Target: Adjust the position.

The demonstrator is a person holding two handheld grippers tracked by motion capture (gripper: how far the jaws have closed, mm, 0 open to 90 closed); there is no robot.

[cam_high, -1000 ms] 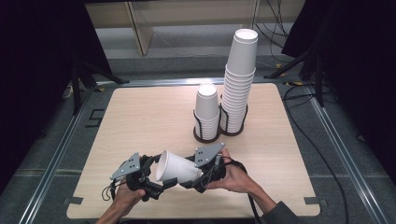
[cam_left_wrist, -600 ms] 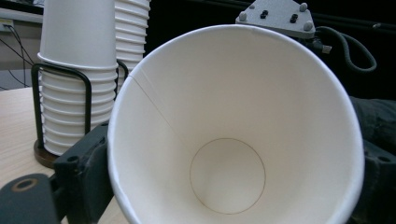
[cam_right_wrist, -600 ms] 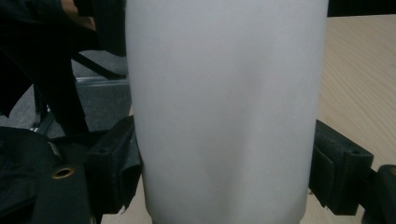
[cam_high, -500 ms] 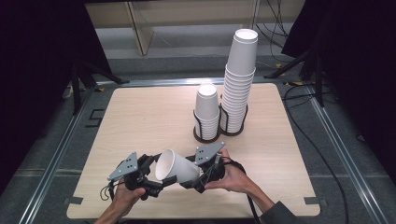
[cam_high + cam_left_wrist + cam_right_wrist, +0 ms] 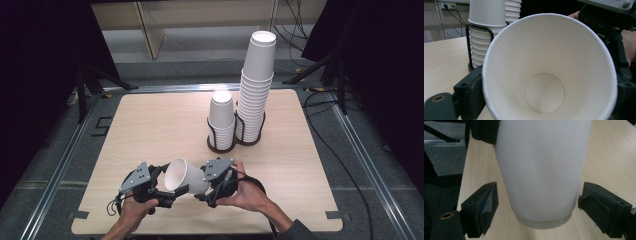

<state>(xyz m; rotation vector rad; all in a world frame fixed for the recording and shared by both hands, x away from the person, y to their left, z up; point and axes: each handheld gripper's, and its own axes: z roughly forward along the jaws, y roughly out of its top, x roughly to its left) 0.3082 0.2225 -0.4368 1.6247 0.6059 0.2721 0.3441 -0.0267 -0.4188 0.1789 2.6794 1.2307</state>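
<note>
Paper cup (image 5: 184,176): lying on its side in the air near the front edge of the tabletop (image 5: 150,125), well in front of the wire holder (image 5: 235,140), its open mouth turned toward your left gripper (image 5: 165,192).
Left gripper: you are holding the cup near its rim; in the left gripper view the dark jaws are sitting against the cup (image 5: 549,70) on both sides, so they are closed on it.
Right gripper (image 5: 210,192): you are holding it at the cup's base end; in the right gripper view the jaws are standing wide, one on each side of the cup (image 5: 541,170), with clear gaps and no contact.
Holder: two cup stacks are standing in it, a short stack (image 5: 221,120) and a tall stack (image 5: 256,85) just beside it, both bottom-up.
Step in hand: you seem to be passing the single cup between the grippers, probably on its way to one of the stacks.
Next move: you will likely want to close the right jaws gently on the base, then loosen the left; squeezing hard could crush the thin wall.
</note>
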